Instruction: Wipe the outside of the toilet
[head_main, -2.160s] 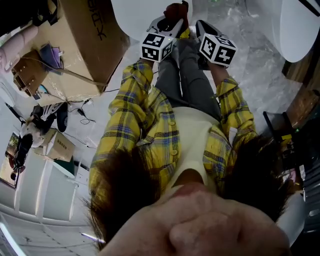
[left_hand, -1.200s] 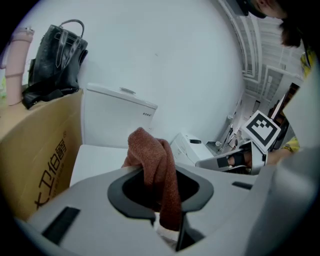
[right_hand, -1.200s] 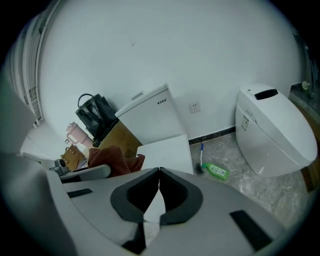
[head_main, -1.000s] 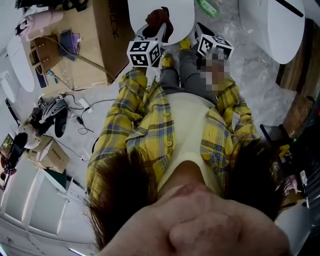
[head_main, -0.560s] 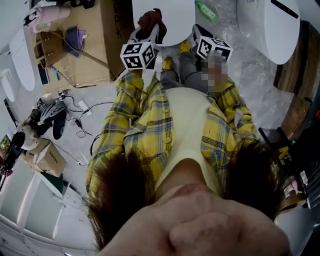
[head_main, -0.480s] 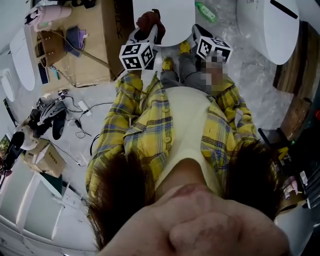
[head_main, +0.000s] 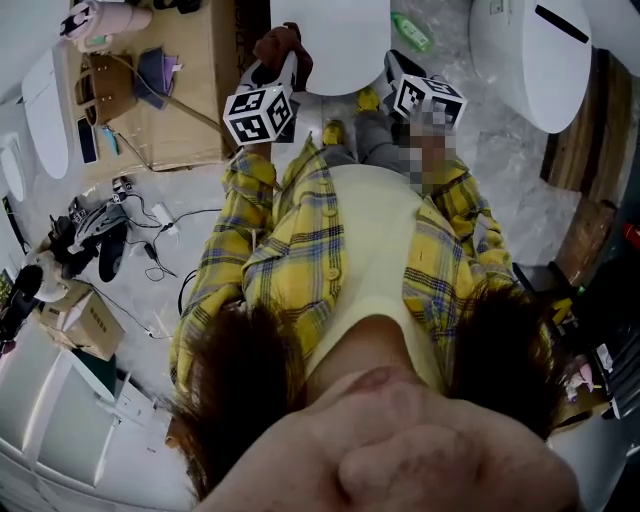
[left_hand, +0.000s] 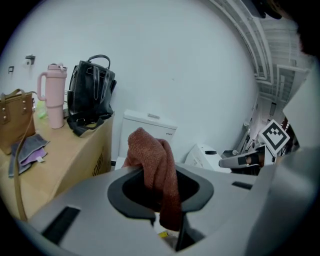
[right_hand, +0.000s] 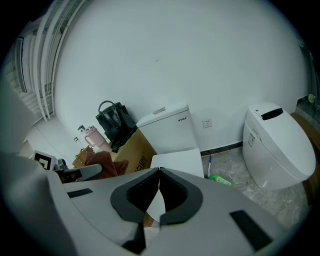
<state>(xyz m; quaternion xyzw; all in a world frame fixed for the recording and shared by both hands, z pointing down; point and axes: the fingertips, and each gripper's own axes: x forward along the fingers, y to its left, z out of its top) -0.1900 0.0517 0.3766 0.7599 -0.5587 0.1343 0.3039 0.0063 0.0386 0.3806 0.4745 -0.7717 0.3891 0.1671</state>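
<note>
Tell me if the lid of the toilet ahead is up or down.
Down: the lid lies flat in front of the tank, showing a plain white top.

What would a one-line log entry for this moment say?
left gripper: shut on red-brown cloth | right gripper: shut, empty | toilet: just ahead, lid down | wiping contact: unclear

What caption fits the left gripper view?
Left gripper clamping a reddish-brown cloth, white toilet tank ahead, cardboard box at left.
</note>
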